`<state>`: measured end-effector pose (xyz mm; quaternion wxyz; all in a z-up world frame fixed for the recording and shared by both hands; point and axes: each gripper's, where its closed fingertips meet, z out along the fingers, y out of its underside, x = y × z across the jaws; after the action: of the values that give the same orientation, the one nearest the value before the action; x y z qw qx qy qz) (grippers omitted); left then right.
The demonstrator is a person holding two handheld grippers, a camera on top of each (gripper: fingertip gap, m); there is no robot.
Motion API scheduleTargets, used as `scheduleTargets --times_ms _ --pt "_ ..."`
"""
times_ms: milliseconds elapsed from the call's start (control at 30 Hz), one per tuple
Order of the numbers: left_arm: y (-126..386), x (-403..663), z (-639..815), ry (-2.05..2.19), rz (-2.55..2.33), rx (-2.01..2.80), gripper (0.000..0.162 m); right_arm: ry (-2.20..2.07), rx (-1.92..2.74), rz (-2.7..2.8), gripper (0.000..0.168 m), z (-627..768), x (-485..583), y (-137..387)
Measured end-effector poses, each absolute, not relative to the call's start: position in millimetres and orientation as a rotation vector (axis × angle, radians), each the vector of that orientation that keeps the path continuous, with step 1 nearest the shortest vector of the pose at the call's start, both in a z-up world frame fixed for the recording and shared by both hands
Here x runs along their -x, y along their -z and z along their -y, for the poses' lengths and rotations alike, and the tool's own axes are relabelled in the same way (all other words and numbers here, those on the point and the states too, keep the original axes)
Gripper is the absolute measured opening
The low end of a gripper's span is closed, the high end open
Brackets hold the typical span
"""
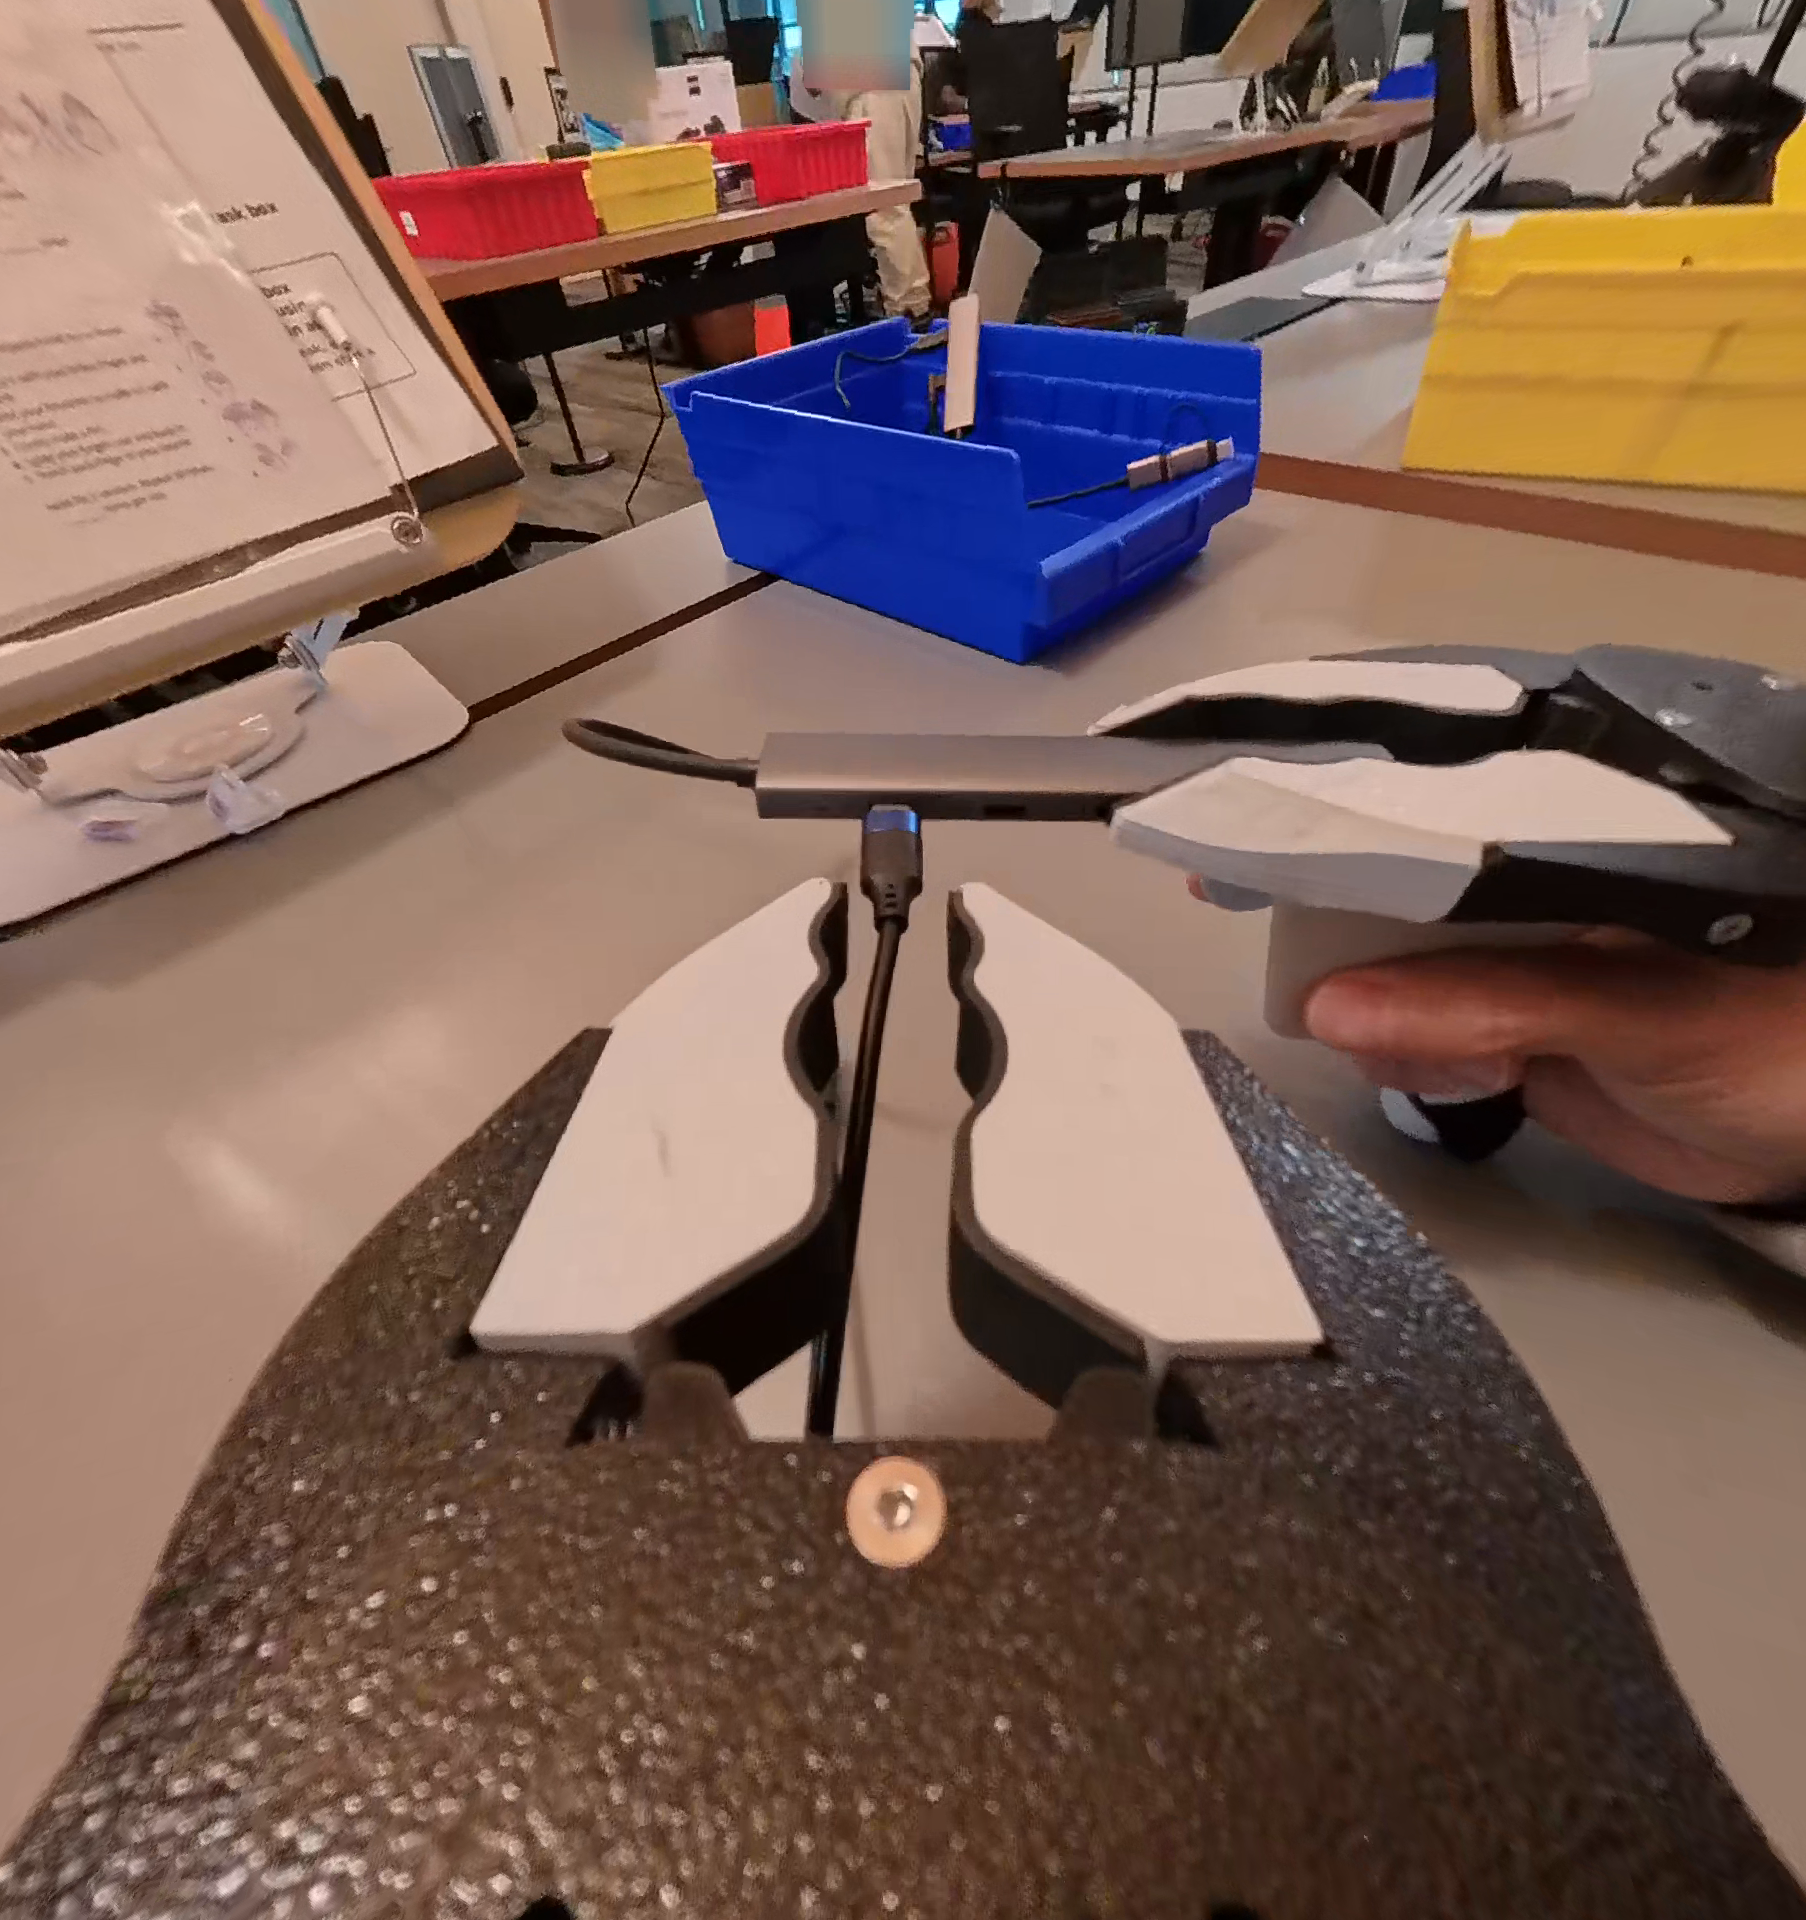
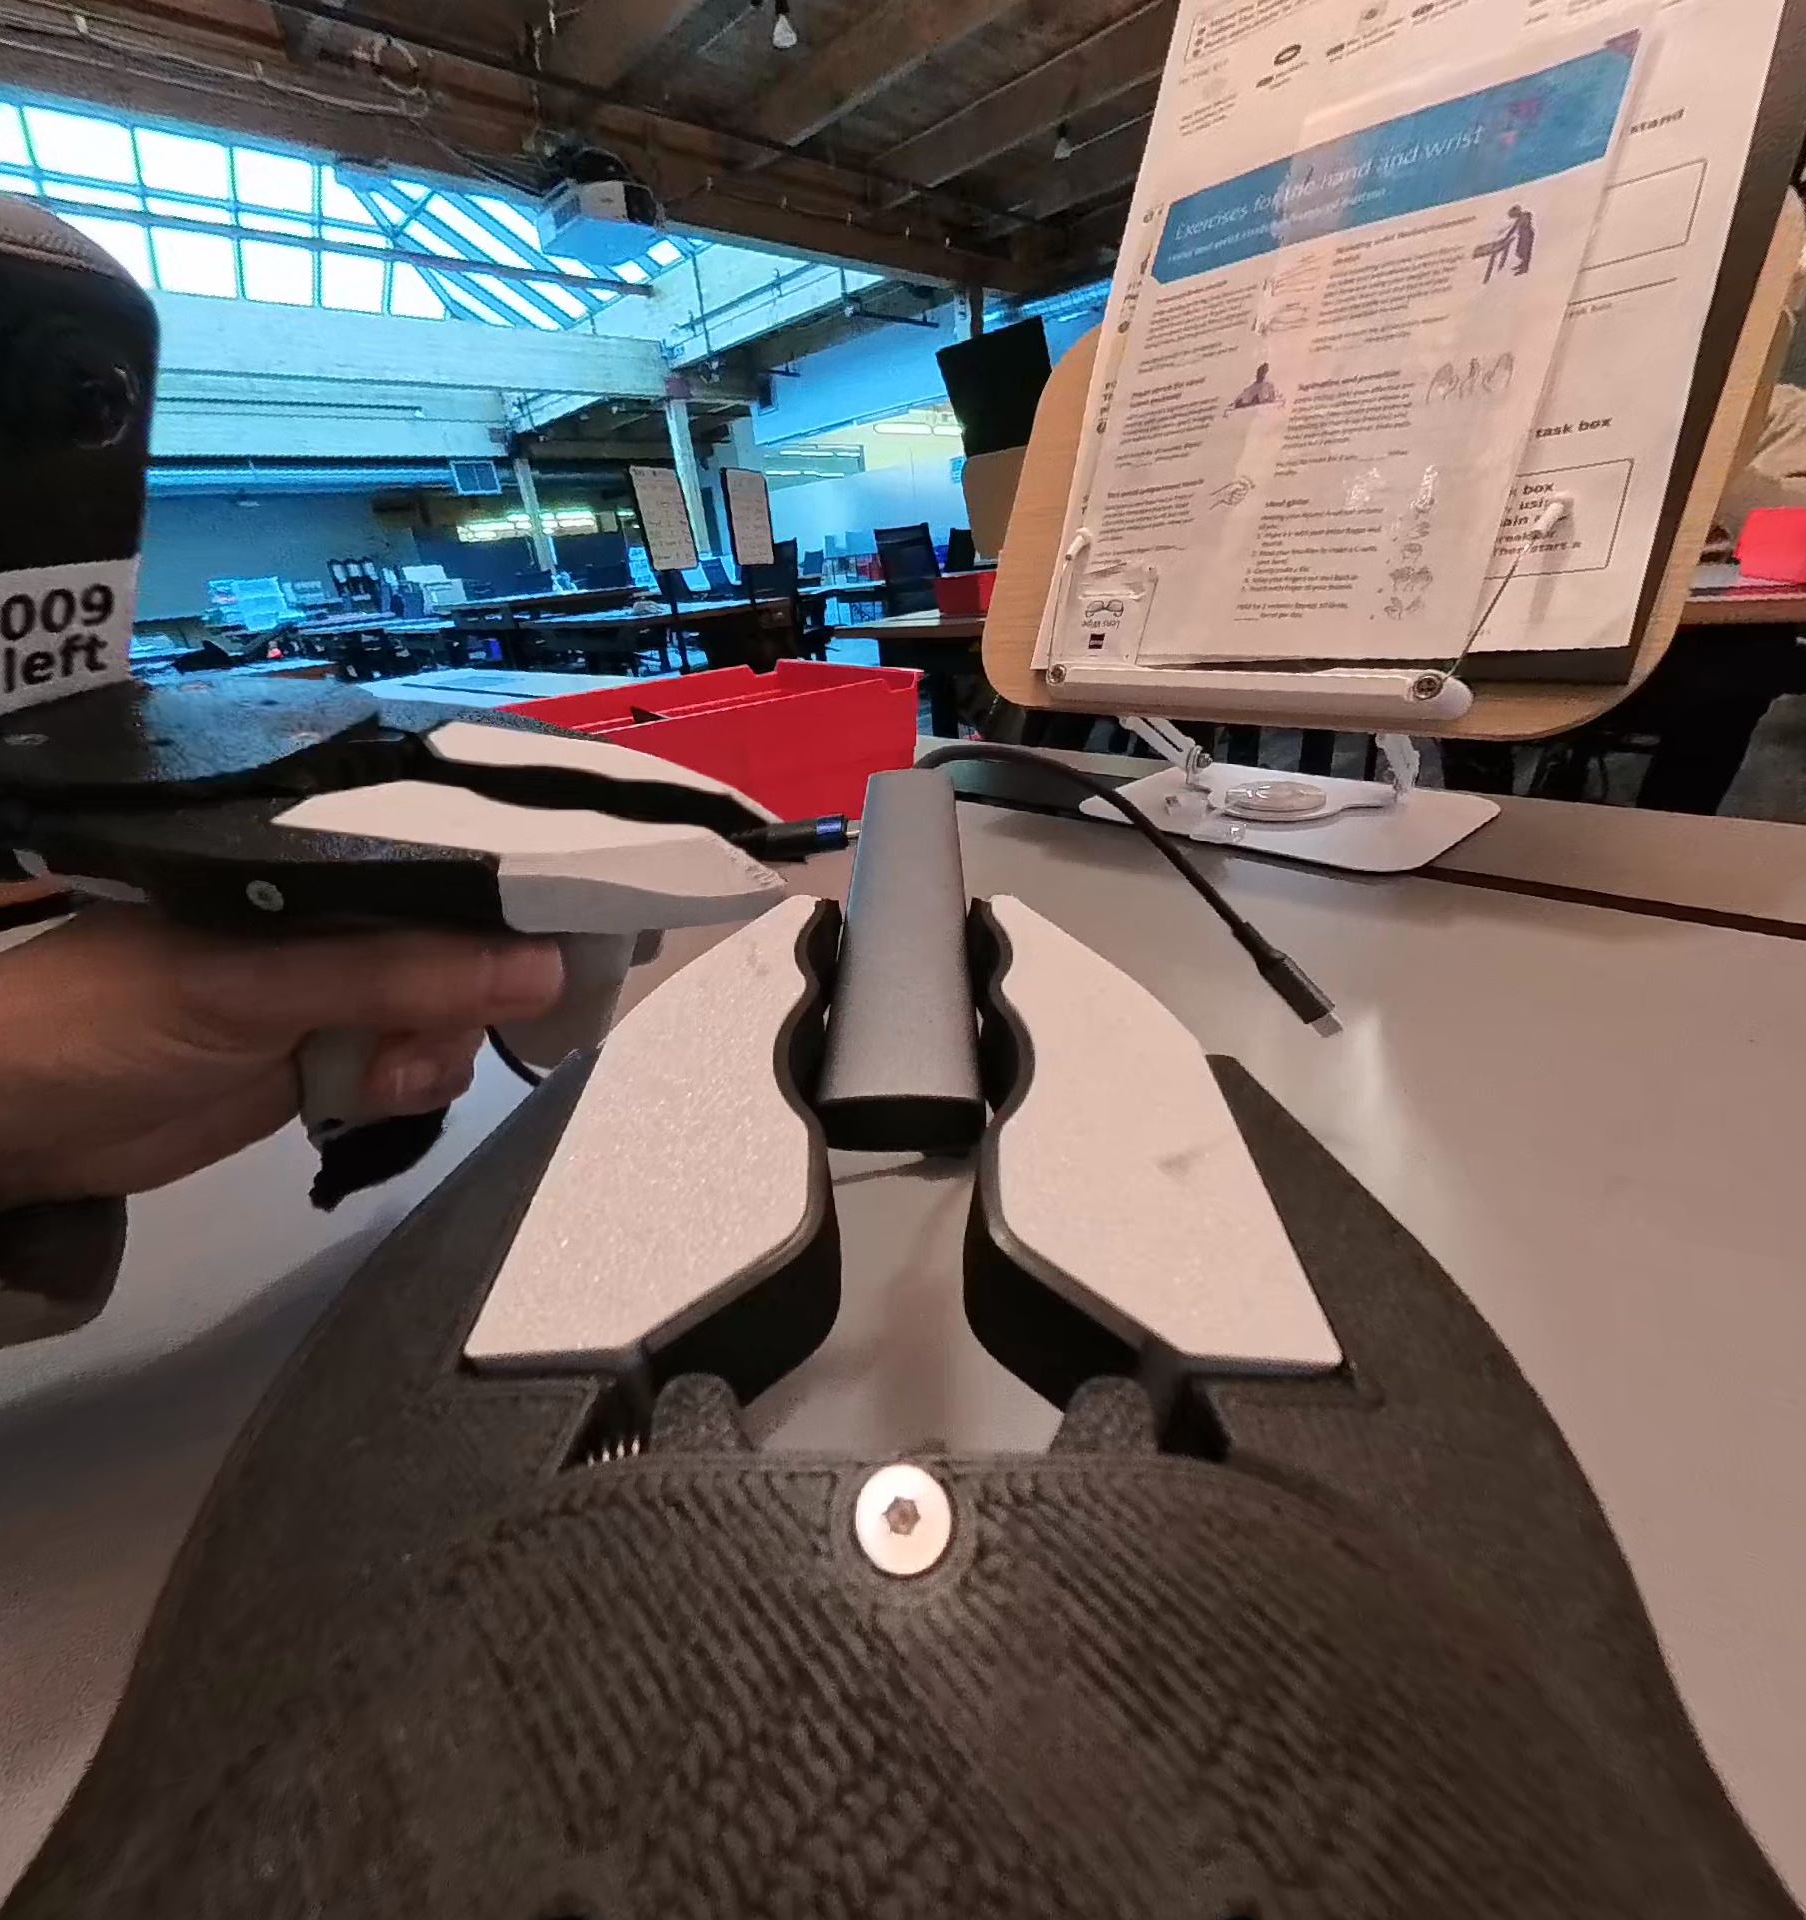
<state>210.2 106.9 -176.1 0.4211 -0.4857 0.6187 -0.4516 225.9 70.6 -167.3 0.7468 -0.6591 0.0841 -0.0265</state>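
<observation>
A slim grey USB hub (image 1: pixel 930 767) is clamped at one end by my right gripper (image 2: pixel 904 904), which comes in from the right in the left wrist view (image 1: pixel 1112 774). The hub (image 2: pixel 904 935) is held just above the grey table. A black cable's plug with a blue ring (image 1: pixel 891 847) meets a port on the hub's side. My left gripper (image 1: pixel 891 894) is open. The black cable runs through the gap between its fingers without touching them. It also shows in the right wrist view (image 2: pixel 769 847). The hub's own lead ends in a plug (image 2: pixel 1314 1013) lying on the table.
A tilted document stand (image 1: pixel 151 364) with papers stands at the left, seen also in the right wrist view (image 2: pixel 1346 364). A blue bin (image 1: pixel 930 540) with cables sits behind the hub, a yellow bin (image 1: pixel 1647 353) at the right, a red bin (image 2: pixel 774 727) farther off. A hand (image 1: pixel 1605 1070) grips each handle. My hands' fingertips stand some 5 centimetres from each other.
</observation>
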Motion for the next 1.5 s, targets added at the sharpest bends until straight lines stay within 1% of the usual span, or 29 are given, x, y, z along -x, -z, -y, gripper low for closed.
scheduleTargets --times_ms 33,67,100,367,500,800,1033,1167,1200,1267,1400,1500 --pt "175.2 -210.8 -106.9 1.152 -1.536 1.234 0.017 0.067 1.444 -0.182 0.025 -70.7 -225.7 167.5" --pt "174.6 -211.5 -106.9 1.169 -1.526 1.248 0.012 0.078 1.441 -0.176 0.025 -71.0 -224.7 167.0" --pt "174.5 -212.2 -107.7 1.174 -1.517 1.264 0.011 0.086 1.440 -0.172 0.025 -71.3 -223.7 166.7" --pt "168.7 -215.1 -108.1 1.117 -1.505 1.241 0.010 0.075 1.455 -0.171 0.026 -71.5 -224.3 168.5" --pt "169.3 -214.1 -107.9 0.986 -1.624 1.170 0.010 0.131 1.466 -0.113 0.026 -70.1 -223.0 168.8" --pt "184.9 -210.2 -111.8 0.968 -1.762 1.120 0.010 0.214 1.532 0.006 0.027 -73.3 -217.0 176.2" --pt "186.6 -212.4 -109.5 1.064 -1.676 1.108 0.010 0.176 1.512 0.003 0.027 -72.0 -217.8 173.9" --pt "178.5 -216.1 -103.1 1.161 -1.624 1.099 0.012 0.130 1.479 -0.050 0.025 -68.4 -225.3 169.9" --pt "174.0 -217.6 -102.1 1.173 -1.605 1.103 0.015 0.126 1.469 -0.076 0.025 -66.6 -229.0 169.0" --pt "157.3 -217.1 -104.3 1.169 -1.549 1.082 0.028 0.107 1.432 -0.157 0.025 -61.0 -240.6 165.9" --pt "123.4 -197.2 -130.3 1.146 -1.491 1.067 0.030 0.025 1.364 -0.218 0.025 -49.4 -255.3 160.6" --pt "98.6 -168.5 -198.6 1.041 -1.351 1.164 0.028 -0.026 1.348 -0.243 0.025 -47.1 -259.8 160.3"
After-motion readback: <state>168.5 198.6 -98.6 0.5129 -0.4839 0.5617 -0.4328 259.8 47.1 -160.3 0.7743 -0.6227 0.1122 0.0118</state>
